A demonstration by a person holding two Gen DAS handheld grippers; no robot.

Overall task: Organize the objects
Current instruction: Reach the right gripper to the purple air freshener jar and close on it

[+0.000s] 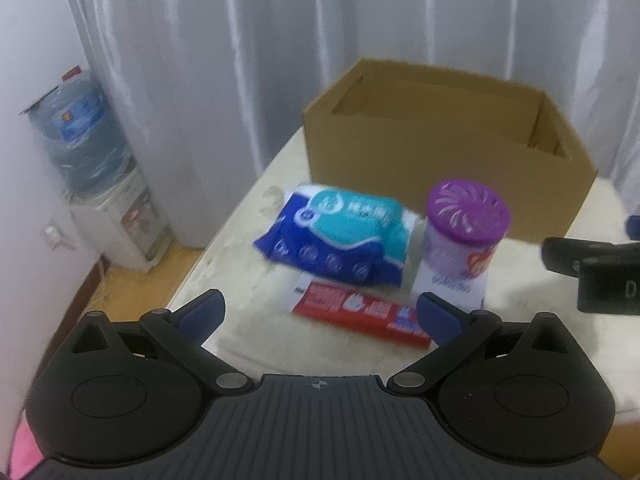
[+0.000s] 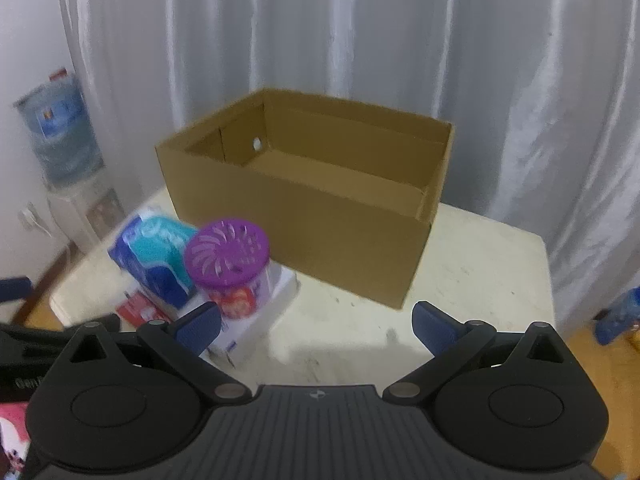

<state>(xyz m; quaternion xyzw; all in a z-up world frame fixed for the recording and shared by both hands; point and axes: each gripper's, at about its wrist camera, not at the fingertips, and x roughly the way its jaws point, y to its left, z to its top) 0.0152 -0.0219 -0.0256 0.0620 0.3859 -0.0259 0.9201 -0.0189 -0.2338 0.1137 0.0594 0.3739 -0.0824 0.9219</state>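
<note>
Three items cluster beside open brown cardboard box (image 2: pixel 304 216) on surface (image 2: pixel 480 264): blue-teal tissue pack (image 1: pixel 340 236), purple-lidded jar (image 1: pixel 464 240), red toothpaste carton (image 1: pixel 360 314). Left tongs (image 1: pixel 320 316), right tongs (image 2: pixel 316 324) both spread, empty; likely staged for boxing.

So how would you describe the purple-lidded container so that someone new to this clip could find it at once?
Start at the open cardboard box on the pale table. Just in front of it sits a cluster of three items, and the purple-lidded container is the upright one, beside the blue-and-teal soft pack and behind the flat red tube box. Only it is round, with a slotted purple lid.
</note>
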